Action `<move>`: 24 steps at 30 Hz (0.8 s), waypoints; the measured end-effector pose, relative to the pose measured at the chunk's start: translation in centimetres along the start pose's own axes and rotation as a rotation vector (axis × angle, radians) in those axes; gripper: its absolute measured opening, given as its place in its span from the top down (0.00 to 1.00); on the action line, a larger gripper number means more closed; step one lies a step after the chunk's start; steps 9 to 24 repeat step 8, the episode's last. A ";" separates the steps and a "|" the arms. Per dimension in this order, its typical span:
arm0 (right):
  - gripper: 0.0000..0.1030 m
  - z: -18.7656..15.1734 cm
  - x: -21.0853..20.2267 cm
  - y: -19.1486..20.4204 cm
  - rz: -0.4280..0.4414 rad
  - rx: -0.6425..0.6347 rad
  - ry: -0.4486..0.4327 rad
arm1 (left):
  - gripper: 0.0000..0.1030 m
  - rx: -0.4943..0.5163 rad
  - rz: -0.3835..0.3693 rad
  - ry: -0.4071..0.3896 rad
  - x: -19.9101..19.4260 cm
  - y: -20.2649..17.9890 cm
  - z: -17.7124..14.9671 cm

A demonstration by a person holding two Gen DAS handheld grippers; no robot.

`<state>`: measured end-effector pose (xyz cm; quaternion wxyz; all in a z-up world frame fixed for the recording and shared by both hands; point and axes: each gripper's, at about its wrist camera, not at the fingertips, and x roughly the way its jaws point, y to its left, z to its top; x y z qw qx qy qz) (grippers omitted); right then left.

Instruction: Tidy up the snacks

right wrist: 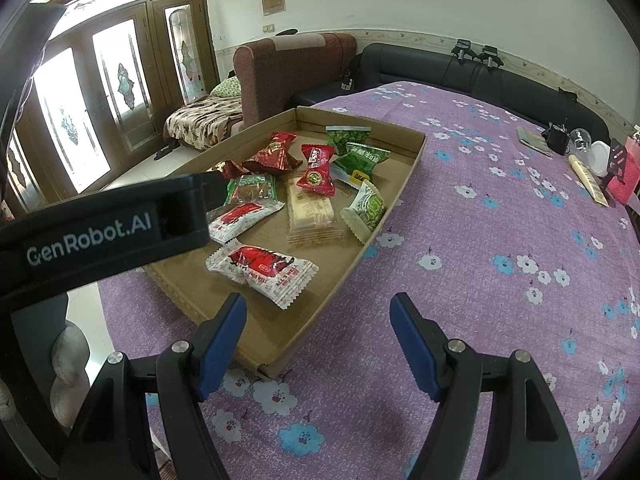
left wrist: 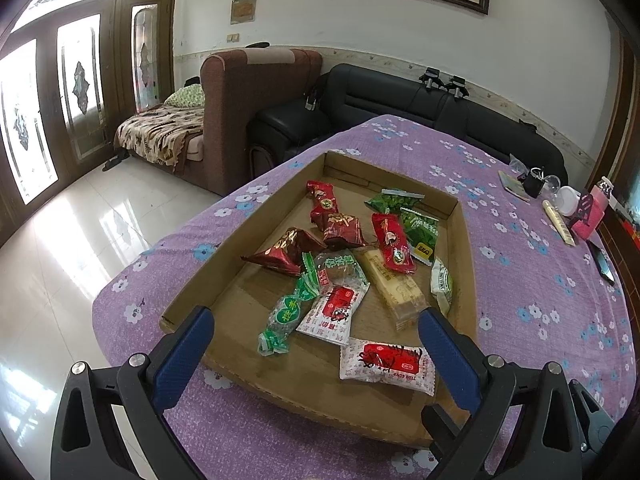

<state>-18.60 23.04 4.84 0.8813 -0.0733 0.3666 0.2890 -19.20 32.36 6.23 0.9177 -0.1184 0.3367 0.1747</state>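
A shallow cardboard tray (left wrist: 256,236) lies on a purple flowered tablecloth and holds several wrapped snacks: red packets (left wrist: 394,242), green packets (left wrist: 420,230), a clear green-ended sweet (left wrist: 286,318), a beige biscuit pack (left wrist: 396,284) and white-and-red packets (left wrist: 386,364). My left gripper (left wrist: 316,324) is open and empty, hovering above the tray's near end. My right gripper (right wrist: 318,312) is open and empty over the tray's near right corner (right wrist: 276,368). The tray (right wrist: 408,168) and a white-and-red packet (right wrist: 264,270) also show in the right wrist view, with the left gripper's body (right wrist: 104,228) at left.
Small items stand at the table's far right: a pink container (left wrist: 592,216), a white jar (left wrist: 568,200), a dark phone (left wrist: 602,262). A black sofa (left wrist: 400,100) and brown sofa (left wrist: 256,92) stand behind the table. Tiled floor (left wrist: 80,240) lies left.
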 end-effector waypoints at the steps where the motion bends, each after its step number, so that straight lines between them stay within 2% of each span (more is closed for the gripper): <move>1: 0.28 0.0 0.0 0.0 0.000 0.000 0.000 | 0.00 0.002 -0.002 -0.003 -0.1 -0.1 0.1; 8: 0.28 -0.1 -0.9 -0.3 0.002 0.007 -0.026 | 0.00 0.039 -0.016 -0.021 -1.1 -1.4 0.7; 24: 0.28 -0.1 -0.9 -0.3 0.002 0.007 -0.026 | 0.00 0.039 -0.016 -0.021 -1.1 -1.4 0.7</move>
